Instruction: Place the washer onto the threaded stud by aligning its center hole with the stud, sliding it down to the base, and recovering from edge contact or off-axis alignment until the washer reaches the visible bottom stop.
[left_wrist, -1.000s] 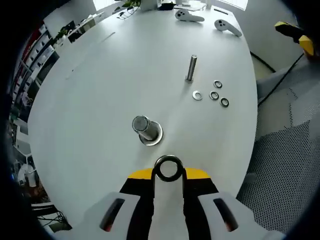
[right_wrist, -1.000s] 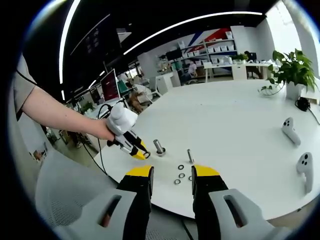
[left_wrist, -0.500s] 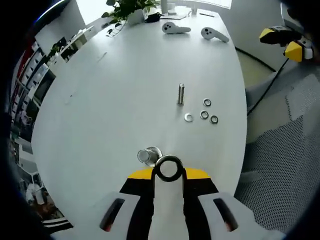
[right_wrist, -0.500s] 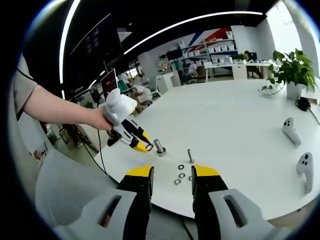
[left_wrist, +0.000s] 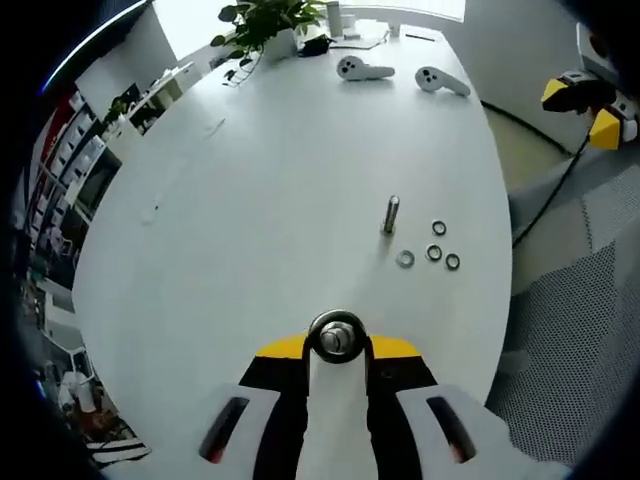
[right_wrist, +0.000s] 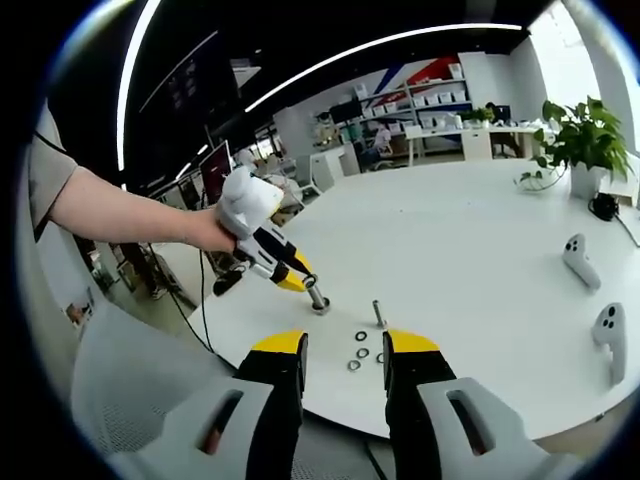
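In the left gripper view the left gripper (left_wrist: 338, 345) rises from six o'clock with its yellow-tipped jaws pinching the washer (left_wrist: 337, 336) between them; the ring sits flat to the camera, and through its centre hole the top of the threaded stud (left_wrist: 339, 340) shows, so ring and stud look lined up along the viewing axis; how far down the stud the washer sits cannot be told from here. On the white table (left_wrist: 260, 180), at about one o'clock from the washer, a second stud (left_wrist: 391, 214) stands upright; just beside it, towards four o'clock, three spare washers (left_wrist: 433, 252) lie flat in a loose cluster. Two white controllers (left_wrist: 400, 74) rest near the table's far edge at twelve o'clock, with a potted plant (left_wrist: 262, 20) at eleven o'clock.

In the right gripper view the right gripper (right_wrist: 343, 350) rises from six o'clock, jaws spread apart with nothing between them, held off the table's near edge; at about eleven o'clock a person's hand (right_wrist: 215, 232) holds the left gripper tilted down onto the threaded stud, its tip meeting the stud's top.
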